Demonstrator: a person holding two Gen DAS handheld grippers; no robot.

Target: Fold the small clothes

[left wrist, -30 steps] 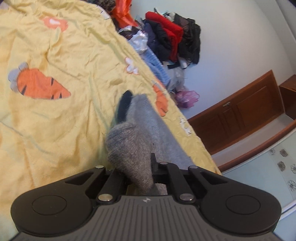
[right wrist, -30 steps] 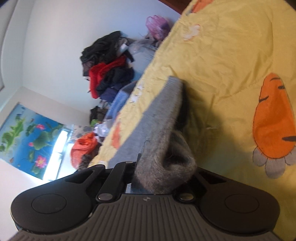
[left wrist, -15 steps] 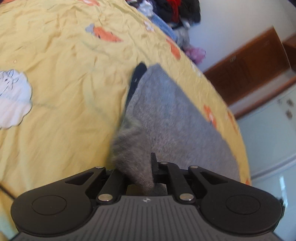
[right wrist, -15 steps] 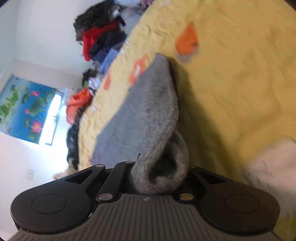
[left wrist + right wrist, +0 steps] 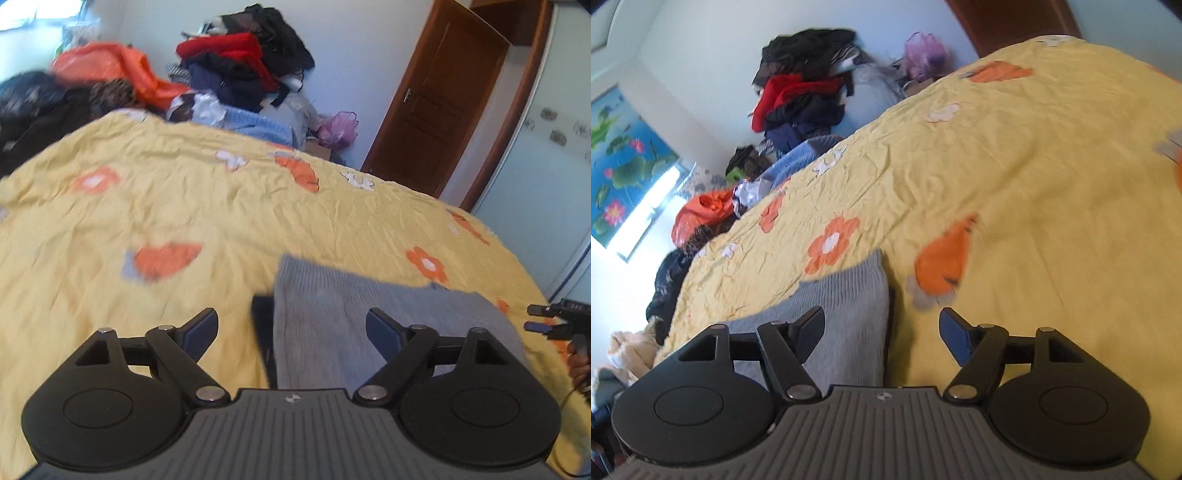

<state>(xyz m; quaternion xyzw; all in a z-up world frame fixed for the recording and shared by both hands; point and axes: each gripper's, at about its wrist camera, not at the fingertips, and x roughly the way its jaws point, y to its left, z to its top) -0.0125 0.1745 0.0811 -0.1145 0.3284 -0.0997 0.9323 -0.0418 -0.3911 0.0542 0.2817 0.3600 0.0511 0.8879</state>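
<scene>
A grey knitted garment [image 5: 332, 314] lies flat on the yellow bedspread [image 5: 184, 206], with a dark layer showing along its left edge. My left gripper [image 5: 291, 328] is open just above its near left part, holding nothing. In the right wrist view the same garment [image 5: 846, 317] lies under my open right gripper [image 5: 882, 328], at its right edge. The right gripper's tips also show at the far right of the left wrist view [image 5: 543, 317].
A pile of clothes [image 5: 236, 70] in red, black, orange and blue sits beyond the bed's far edge against the wall. A brown door [image 5: 436, 99] and a pale wardrobe [image 5: 546, 155] stand to the right. The bedspread [image 5: 1034, 166] carries orange carrot and flower prints.
Both grippers were shut on the grey garment and held it up. Now both have opened, let it go and drawn back; the garment lies flat on the bed.
</scene>
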